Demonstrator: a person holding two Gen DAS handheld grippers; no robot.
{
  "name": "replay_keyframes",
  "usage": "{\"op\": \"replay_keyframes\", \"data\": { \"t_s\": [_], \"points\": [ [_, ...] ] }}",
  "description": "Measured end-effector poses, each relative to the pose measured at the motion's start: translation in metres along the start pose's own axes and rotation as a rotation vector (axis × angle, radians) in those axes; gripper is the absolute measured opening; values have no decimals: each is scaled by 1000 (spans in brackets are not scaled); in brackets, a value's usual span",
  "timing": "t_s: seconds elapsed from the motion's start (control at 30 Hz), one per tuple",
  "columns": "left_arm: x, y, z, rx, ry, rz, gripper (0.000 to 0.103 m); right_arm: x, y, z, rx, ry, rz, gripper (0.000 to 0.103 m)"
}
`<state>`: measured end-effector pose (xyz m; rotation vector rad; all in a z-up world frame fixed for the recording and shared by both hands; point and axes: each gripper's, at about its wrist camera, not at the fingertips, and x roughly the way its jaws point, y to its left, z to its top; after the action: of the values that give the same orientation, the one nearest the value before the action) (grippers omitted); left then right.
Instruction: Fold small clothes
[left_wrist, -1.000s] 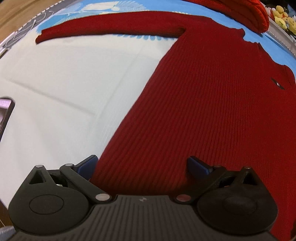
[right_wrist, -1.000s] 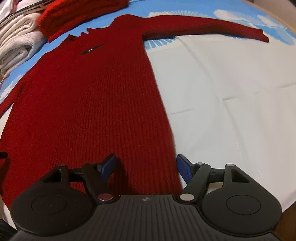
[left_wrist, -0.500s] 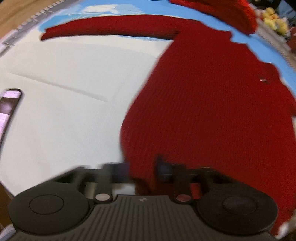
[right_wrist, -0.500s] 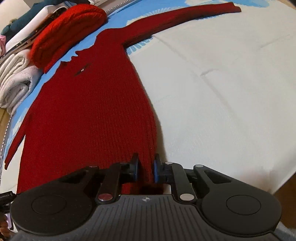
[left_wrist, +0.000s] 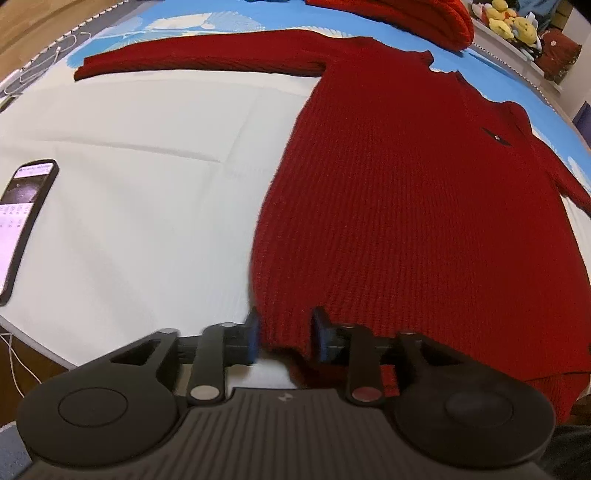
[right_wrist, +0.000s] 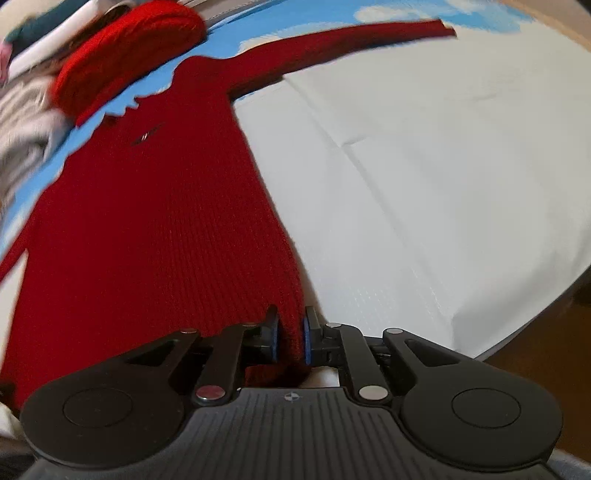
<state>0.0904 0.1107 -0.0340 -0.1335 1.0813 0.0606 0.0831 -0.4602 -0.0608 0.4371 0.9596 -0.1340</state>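
A red knit sweater (left_wrist: 406, 206) lies front up on the white and blue cloth, sleeves spread out; it also shows in the right wrist view (right_wrist: 155, 229). My left gripper (left_wrist: 286, 334) is shut on the sweater's bottom hem at its left corner, the knit bunched between the blue pads. My right gripper (right_wrist: 290, 339) is shut on the hem at the right corner. Both corners are lifted slightly off the cloth.
A phone (left_wrist: 22, 218) with a lit screen lies at the left of the cloth. A folded red knit (right_wrist: 125, 51) and white folded clothes (right_wrist: 26, 122) lie beyond the collar. Yellow plush toys (left_wrist: 511, 22) sit far right. The table edge (right_wrist: 517, 325) is near.
Both grippers were open over the hem a second ago. They have closed on the hem corners and pulled up and back; the sweater's lower edge has bunched.
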Motion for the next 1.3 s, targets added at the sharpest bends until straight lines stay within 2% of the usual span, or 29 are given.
{"op": "replay_keyframes", "data": {
  "t_s": [0.07, 0.1, 0.13, 0.17, 0.23, 0.33, 0.4, 0.53, 0.6, 0.7, 0.77, 0.83, 0.9, 0.93, 1.07, 1.13, 1.2, 1.3],
  "points": [
    [4, 7, 1, 16, -14, 82, 89, 0, -1, 3, 26, -4, -14, 25],
    [6, 10, 2, 23, -24, 121, 94, -1, 0, 6, 37, -2, -12, 29],
    [5, 12, 3, 32, -30, 134, 96, -2, 1, 9, 58, -5, -15, 39],
    [2, 13, 3, 32, -36, 115, 96, -5, 0, 9, 81, -17, -12, 53],
    [-7, 12, 1, 31, -54, 97, 96, -11, -5, 5, 125, -52, 22, 62],
    [-14, 22, -8, 20, -68, 78, 96, -15, -10, -5, 154, -59, 68, 69],
    [-16, 27, -13, 21, -74, 68, 96, -15, -11, -11, 128, -45, 72, 70],
    [-20, 28, -28, 57, -106, 108, 96, -15, -10, -23, -14, -58, -49, 72],
    [-21, 24, -34, 105, -107, 112, 96, -15, -6, -28, -95, -61, -65, 72],
    [-19, 17, -40, 162, -77, 37, 96, -10, 5, -36, -206, -28, -16, 72],
    [-17, 12, -44, 186, -71, 10, 96, -8, 15, -41, -278, -43, -33, 73],
    [-12, 6, -47, 223, -69, 50, 96, -7, 22, -44, -331, -65, -53, 74],
    [-3, 4, -45, 241, -56, 126, 97, -8, 23, -45, -329, -80, -74, 76],
    [0, 7, -42, 213, -50, 149, 102, -7, 21, -42, -308, -94, -103, 80],
    [-4, 35, -33, 12, -77, 205, 102, -9, 7, -30, -198, -174, -257, 80],
    [-6, 48, -30, -64, -87, 197, 102, -7, -2, -25, -146, -172, -243, 80],
    [-4, 52, -26, -89, -86, 197, 102, -5, -6, -23, -118, -160, -223, 79],
    [-3, 40, -27, -29, -106, 223, 102, -3, -3, -26, -153, -173, -228, 79]
  ]
}}
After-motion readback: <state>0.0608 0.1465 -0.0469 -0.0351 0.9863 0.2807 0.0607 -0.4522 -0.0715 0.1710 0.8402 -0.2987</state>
